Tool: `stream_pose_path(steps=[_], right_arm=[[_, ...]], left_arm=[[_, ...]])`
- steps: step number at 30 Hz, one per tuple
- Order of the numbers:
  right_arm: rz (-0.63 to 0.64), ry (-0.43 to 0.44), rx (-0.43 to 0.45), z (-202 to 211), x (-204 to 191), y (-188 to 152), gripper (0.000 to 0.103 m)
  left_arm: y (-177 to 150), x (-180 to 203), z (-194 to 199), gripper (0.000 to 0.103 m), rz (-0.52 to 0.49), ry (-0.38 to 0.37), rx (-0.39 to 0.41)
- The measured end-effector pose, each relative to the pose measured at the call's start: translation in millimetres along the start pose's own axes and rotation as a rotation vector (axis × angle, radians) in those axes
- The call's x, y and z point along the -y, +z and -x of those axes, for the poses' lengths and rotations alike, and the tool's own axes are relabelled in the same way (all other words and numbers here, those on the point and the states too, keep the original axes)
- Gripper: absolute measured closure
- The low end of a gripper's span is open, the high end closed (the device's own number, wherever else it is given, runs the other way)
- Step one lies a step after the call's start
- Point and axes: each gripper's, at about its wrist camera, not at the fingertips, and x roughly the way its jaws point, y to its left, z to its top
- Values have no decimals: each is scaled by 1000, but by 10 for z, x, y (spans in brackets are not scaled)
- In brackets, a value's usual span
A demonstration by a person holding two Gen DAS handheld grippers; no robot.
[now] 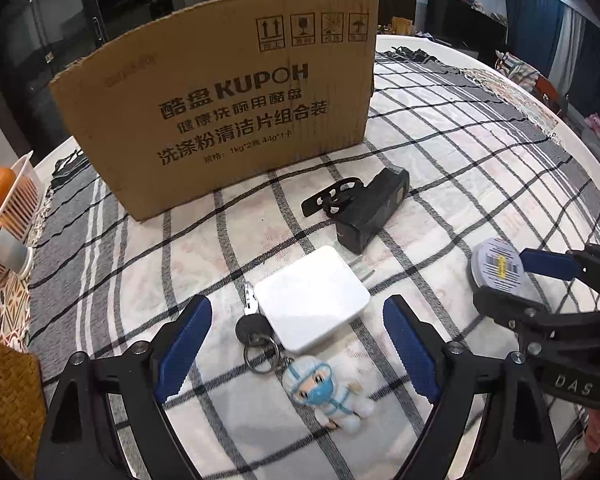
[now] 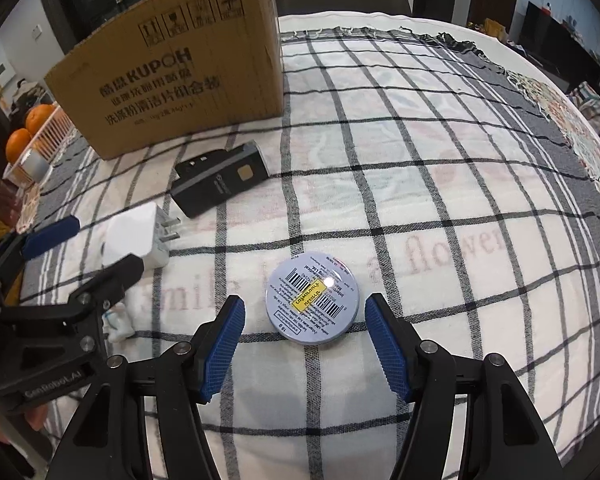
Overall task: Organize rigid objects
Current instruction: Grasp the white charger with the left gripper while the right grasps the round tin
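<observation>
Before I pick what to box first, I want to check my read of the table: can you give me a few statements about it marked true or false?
1. The white charger lies between the open fingers of the left tool. True.
2. The right tool is clamped on the round tin. False: its pads stand apart from the tin, which rests on the cloth.
3. The key carries a small figurine on its ring. True.
4. The black device sits inside the cardboard box. False: it lies on the checked cloth in front of the box.
</observation>
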Motion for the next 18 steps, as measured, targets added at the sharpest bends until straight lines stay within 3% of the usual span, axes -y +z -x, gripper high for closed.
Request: stream_pose_path(steps=[14,18], right_arm=[[0,-43,-4,-160,-7,26,42],[4,-57,5,-148,-7,21,50]], left_arm=[[51,-9,-270,17,24,-42,-23],[41,6,-315,29,23,-42,-27]])
